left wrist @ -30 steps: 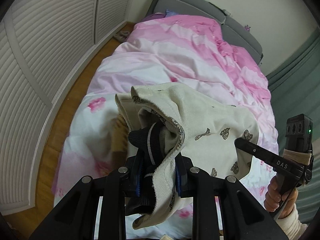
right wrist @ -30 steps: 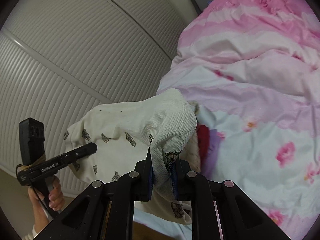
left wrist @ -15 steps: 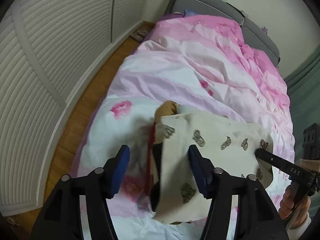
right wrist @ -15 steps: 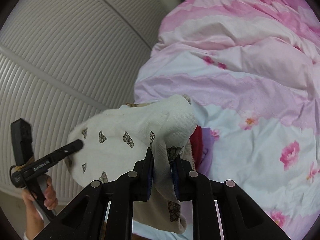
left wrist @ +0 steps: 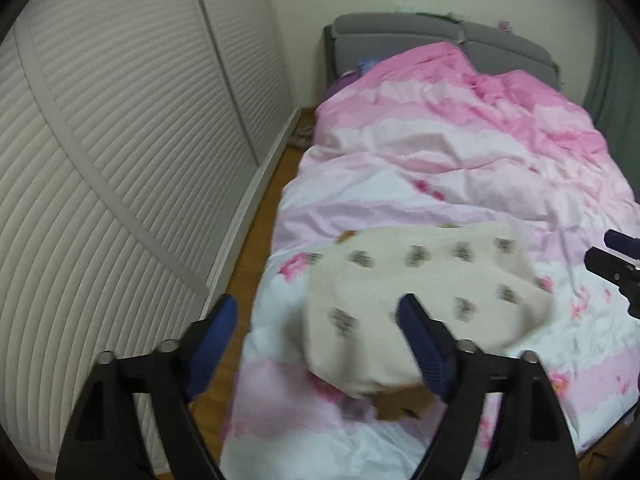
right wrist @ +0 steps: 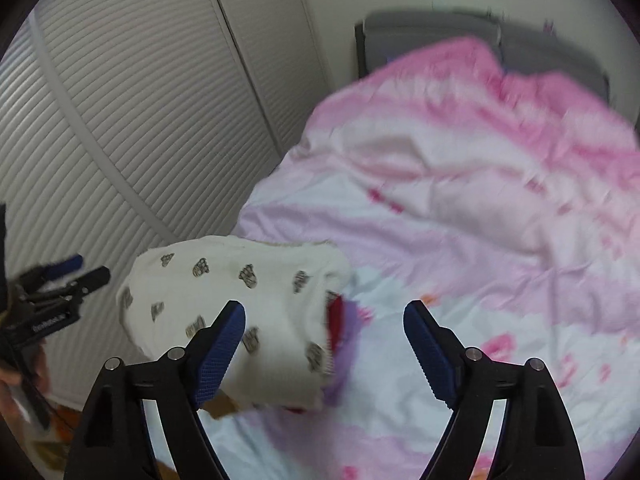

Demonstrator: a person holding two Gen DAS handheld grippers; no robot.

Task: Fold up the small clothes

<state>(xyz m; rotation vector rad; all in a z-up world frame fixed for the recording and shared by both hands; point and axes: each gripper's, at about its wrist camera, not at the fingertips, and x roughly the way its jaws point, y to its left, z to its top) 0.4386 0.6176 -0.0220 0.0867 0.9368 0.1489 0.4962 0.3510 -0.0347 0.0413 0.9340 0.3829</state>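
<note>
Left gripper (left wrist: 316,312) and right gripper (right wrist: 324,316) — jaws opening, gripping nothing — hover over the cream garment (left wrist: 424,280) on the bed (left wrist: 440,168).

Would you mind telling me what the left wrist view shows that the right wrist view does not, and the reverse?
Left wrist view only: the wooden floor beside the bed, and the green curtain.

Right wrist view only: red and purple clothes peeking from under the cream garment, and a hand gripping the left gripper.

Both: the cream garment, released on the pink duvet, with both grippers' jaws opening, nothing between them.
</note>
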